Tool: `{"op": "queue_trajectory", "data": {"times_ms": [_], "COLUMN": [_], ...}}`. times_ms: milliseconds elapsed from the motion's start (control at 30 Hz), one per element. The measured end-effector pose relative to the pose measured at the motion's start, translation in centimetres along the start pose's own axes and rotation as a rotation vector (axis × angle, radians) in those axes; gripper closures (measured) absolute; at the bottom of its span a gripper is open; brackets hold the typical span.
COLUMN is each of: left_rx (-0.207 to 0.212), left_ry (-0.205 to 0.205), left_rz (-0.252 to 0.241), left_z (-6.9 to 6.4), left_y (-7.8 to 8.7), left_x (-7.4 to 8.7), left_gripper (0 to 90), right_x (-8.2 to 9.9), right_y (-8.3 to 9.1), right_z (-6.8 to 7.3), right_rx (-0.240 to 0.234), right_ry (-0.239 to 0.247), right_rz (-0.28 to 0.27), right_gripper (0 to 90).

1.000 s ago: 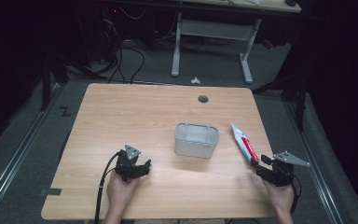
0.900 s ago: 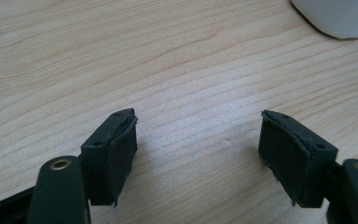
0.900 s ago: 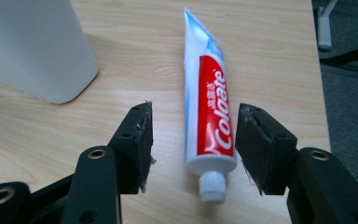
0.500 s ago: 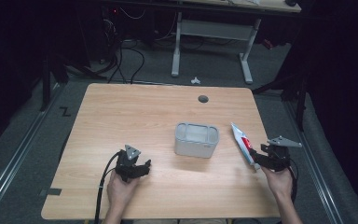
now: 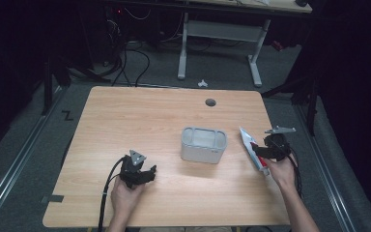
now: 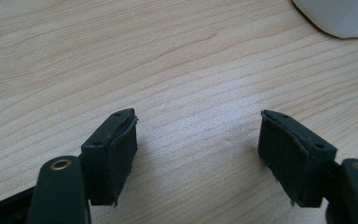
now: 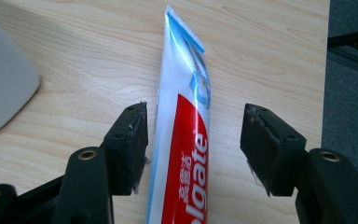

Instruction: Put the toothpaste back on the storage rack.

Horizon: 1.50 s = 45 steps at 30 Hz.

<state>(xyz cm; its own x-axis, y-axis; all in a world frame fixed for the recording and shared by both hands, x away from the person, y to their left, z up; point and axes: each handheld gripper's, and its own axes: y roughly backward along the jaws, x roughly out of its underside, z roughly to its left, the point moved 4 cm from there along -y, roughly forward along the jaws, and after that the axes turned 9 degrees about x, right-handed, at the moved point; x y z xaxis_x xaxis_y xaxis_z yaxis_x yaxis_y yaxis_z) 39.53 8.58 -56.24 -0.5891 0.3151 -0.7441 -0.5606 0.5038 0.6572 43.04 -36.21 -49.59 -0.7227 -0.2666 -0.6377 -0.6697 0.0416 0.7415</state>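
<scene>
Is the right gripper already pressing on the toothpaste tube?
Apart. In the right gripper view, the right gripper has just been opening; the toothpaste tube lies between the jaws, with wood visible beside the right pad.

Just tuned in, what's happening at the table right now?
A person works at the wooden table with tongs in each hand. The right tongs have just been opening and now straddle a toothpaste tube lying flat near the table's right edge; the pads are not pressing on it. The left tongs rest open over bare wood. A grey container sits between the two.
</scene>
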Motion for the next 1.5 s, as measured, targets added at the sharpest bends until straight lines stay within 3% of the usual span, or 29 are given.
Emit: {"op": "queue_trajectory", "data": {"times_ms": [667,933,1100,1233,1433,1467,1500], "left_rx": [-0.001,0.0,0.002,0.001,0.002,0.001,0.0], "left_ry": [0.001,0.001,0.002,0.002,0.003,0.001,0.001], "left_rz": [-0.001,-0.001,-0.001,-0.001,-0.002,-0.001,-0.001], "left_z": [0.0,0.0,0.0,0.0,0.1,0.0,0.0], "left_y": [0.0,0.0,0.0,0.0,0.0,0.0,0.0], "left_x": [0.0,0.0,0.0,0.0,0.0,0.0,0.0], "left_gripper": [29.4,29.3,29.1,29.0,28.9,28.7,28.7], "right_x": [-1.7,-2.3,-2.7,-3.1,-3.0,-2.5,-2.5], "right_y": [-3.4,-4.5,-4.9,-5.3,-6.0,-6.6,-6.6], "right_z": [0.4,0.9,1.1,1.2,1.4,1.5,1.5], "right_rx": [-0.003,0.004,0.011,0.011,-0.017,-0.025,-0.03], "right_ry": [0.013,0.041,0.054,0.067,0.061,0.071,0.064], "right_rz": [0.144,0.214,0.223,0.269,0.32,0.352,0.345], "right_gripper": [39.7,40.4,42.3,43.2,46.7,48.1,48.9]}}
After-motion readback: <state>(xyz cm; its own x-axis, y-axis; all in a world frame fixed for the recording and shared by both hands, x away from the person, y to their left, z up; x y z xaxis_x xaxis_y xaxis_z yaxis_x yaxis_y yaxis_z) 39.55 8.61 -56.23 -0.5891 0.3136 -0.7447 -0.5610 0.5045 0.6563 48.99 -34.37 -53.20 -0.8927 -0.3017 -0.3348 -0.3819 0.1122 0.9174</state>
